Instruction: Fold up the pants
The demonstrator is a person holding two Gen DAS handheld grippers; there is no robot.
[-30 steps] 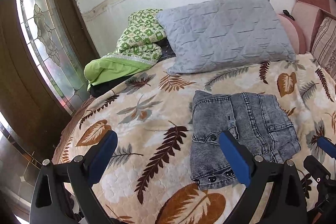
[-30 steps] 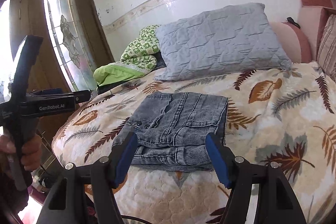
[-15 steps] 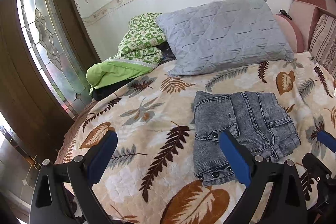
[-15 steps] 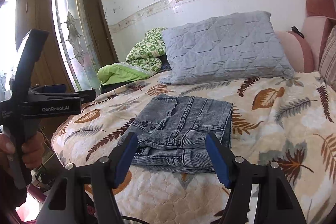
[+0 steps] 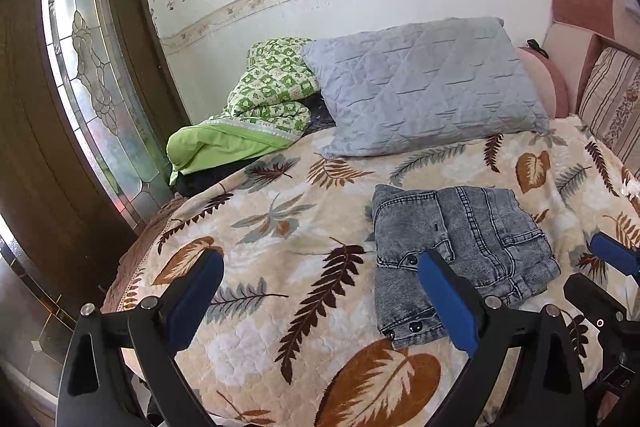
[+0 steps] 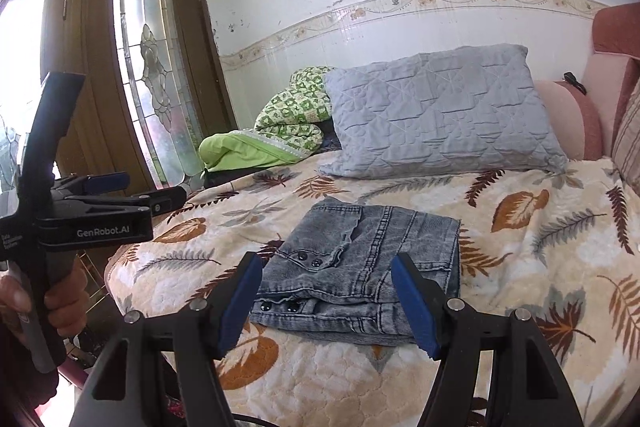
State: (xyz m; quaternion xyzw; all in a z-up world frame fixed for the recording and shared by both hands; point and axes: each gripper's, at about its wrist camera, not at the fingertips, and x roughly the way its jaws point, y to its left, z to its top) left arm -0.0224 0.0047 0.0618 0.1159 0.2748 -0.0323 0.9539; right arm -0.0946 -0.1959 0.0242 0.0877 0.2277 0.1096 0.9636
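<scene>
Both cameras have drawn back and tipped up a little since the earlier frames: more wall and the switch plate now show, and the jeans sit slightly lower and smaller.

Left wrist view: the left gripper [image 5: 326, 297] stands wide open at the bottom of the frame, holding nothing. The jeans [image 5: 460, 251] lie right of centre as a compact folded rectangle on the leaf-print bedspread [image 5: 280, 227], snaps toward the lower edge, touched by neither tool. One blue tip of the right gripper [image 5: 614, 257] pokes in at the right edge. A grey pillow [image 5: 424, 87] and a green quilt [image 5: 264, 107] rest against the wall above.

Right wrist view: the right gripper [image 6: 332, 303] is parted about halfway, its pads framing the near edge of the jeans [image 6: 368, 267] without touching them. The left gripper [image 6: 132, 191] appears at centre left, held in a hand [image 6: 64, 303]; its body reads "GenRobot.AI", with smaller print beside it too fine to read, possibly "Data".

With the jeans folded flat and both tools empty and backing away, the folding looks finished.
</scene>
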